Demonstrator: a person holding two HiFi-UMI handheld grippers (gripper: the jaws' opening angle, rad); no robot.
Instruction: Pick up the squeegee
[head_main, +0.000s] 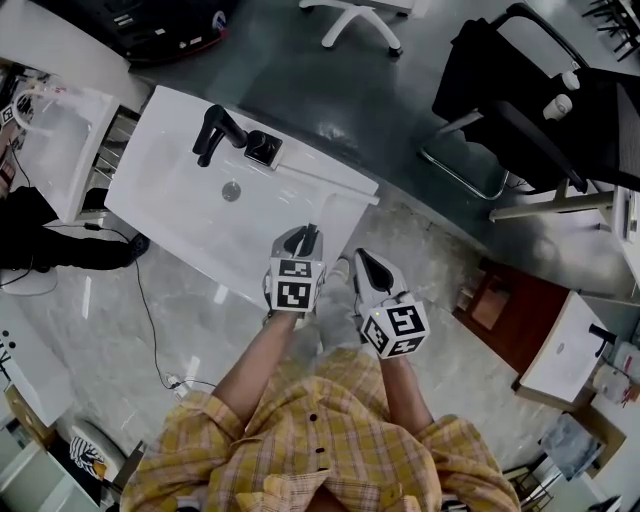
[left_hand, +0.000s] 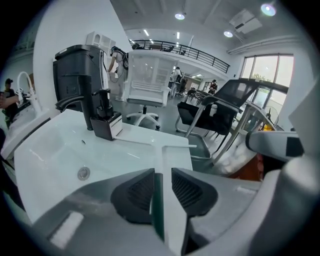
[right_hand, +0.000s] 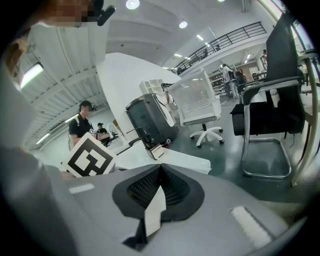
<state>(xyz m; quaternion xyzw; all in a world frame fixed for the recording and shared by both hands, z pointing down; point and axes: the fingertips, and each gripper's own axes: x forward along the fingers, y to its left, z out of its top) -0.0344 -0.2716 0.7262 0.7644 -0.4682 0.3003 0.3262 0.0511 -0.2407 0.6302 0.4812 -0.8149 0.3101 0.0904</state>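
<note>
**Squeegee (left_hand: 166, 159) flat at the right end of the worktop (left_hand: 55, 155); left hand-held gripper (left_hand: 163, 173) straddles its handle.**
The white, T-shaped squeegee lies with its crossbar away from the person and its handle pointing back toward the near edge, which suits a pinch from this side. The left hand-held gripper tilts down over it, jaws parted narrowly, with the handle between the pads; I judge the grip not yet closed. The right hand-held gripper (right_hand: 160, 171) hangs beside the left one, just off the worktop's near right corner. Its pads are together, apparently holding nothing.
</note>
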